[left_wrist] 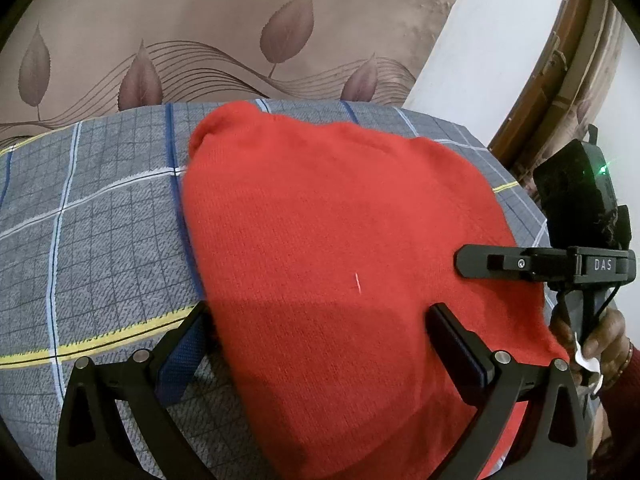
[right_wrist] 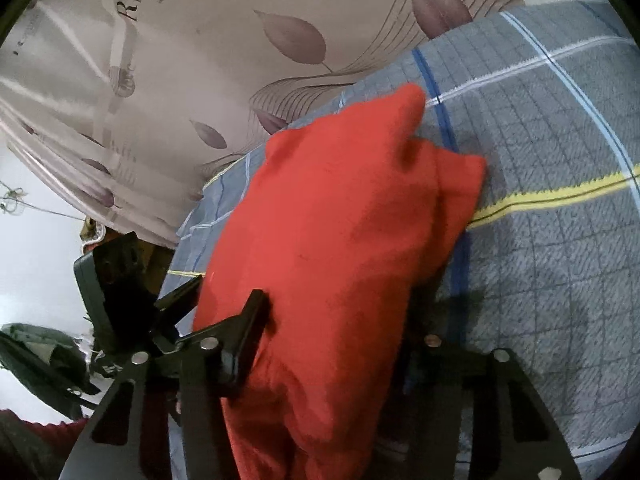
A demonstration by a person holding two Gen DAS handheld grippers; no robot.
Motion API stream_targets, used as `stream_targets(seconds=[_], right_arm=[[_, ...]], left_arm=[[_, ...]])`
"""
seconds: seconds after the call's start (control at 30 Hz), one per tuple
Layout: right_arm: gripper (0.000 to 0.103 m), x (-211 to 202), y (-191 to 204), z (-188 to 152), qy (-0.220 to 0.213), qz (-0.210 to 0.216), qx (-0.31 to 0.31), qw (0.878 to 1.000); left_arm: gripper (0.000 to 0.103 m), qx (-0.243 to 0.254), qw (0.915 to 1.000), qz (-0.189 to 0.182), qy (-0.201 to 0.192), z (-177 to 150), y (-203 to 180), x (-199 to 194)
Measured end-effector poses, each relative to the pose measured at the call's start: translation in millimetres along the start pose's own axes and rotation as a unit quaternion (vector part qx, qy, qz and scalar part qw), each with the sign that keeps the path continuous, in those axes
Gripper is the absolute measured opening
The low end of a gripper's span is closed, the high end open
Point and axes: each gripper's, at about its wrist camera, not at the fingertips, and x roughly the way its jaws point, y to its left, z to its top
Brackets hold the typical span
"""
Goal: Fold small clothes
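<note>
A red knitted garment (left_wrist: 320,220) lies folded on a grey plaid sheet (left_wrist: 100,220). My left gripper (left_wrist: 320,320) stands wide open at the garment's near end. Its left finger is at the cloth's side edge and its right finger rests on top. At the garment's right edge my right gripper (left_wrist: 464,268) shows one finger lying over the cloth. In the right wrist view the garment (right_wrist: 340,220) is bunched up and packed between the half-closed jaws of that gripper (right_wrist: 340,320). One finger (right_wrist: 248,328) presses on it and the other is hidden under the cloth.
The plaid sheet (right_wrist: 540,260) extends well beyond the garment on the left gripper's side. Behind it hangs a beige leaf-print fabric (left_wrist: 200,20). A white wall (left_wrist: 480,60) and a wooden frame stand at the right. A hand (left_wrist: 596,340) holds the right gripper's handle.
</note>
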Motion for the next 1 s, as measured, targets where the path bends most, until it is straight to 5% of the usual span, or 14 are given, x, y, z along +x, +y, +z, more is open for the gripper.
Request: stream_targets(seconds=[0.37, 0.43, 0.5, 0.57, 0.8, 1.0], right_arm=[[0.052, 6.7, 4.5, -1.8, 0.02, 0.025, -0.004, 0.999], [0.035, 9.2, 4.8, -2.2, 0.022, 0.012, -0.004, 1.0], [0.031, 9.2, 0.8, -4.2, 0.02, 0.004, 0.015, 1.0], [0.03, 9.2, 4.2, -7.6, 0.016, -0.008, 0.019, 1.0], [0.028, 3.1, 17.8, -17.7, -0.007, -0.001, 0.04, 0.999], [0.028, -1.6, 50.6, -29.4, -0.016, 0.009, 0.027, 0.999]], left_arm=[[0.102, -0.028, 0.9982, -0.053, 0.001, 6.7, 11.8, 1.3], [0.082, -0.03, 0.9982, -0.053, -0.002, 6.4, 12.9, 0.4], [0.061, -0.03, 0.998, -0.056, -0.003, 5.5, 13.3, -0.6], [0.053, -0.026, 0.9979, -0.059, -0.003, 4.8, 11.6, -1.2], [0.038, -0.004, 0.9994, -0.033, -0.013, 5.3, 0.5, -18.8], [0.036, 0.03, 0.9988, 0.014, -0.035, -4.4, -14.6, -53.5]])
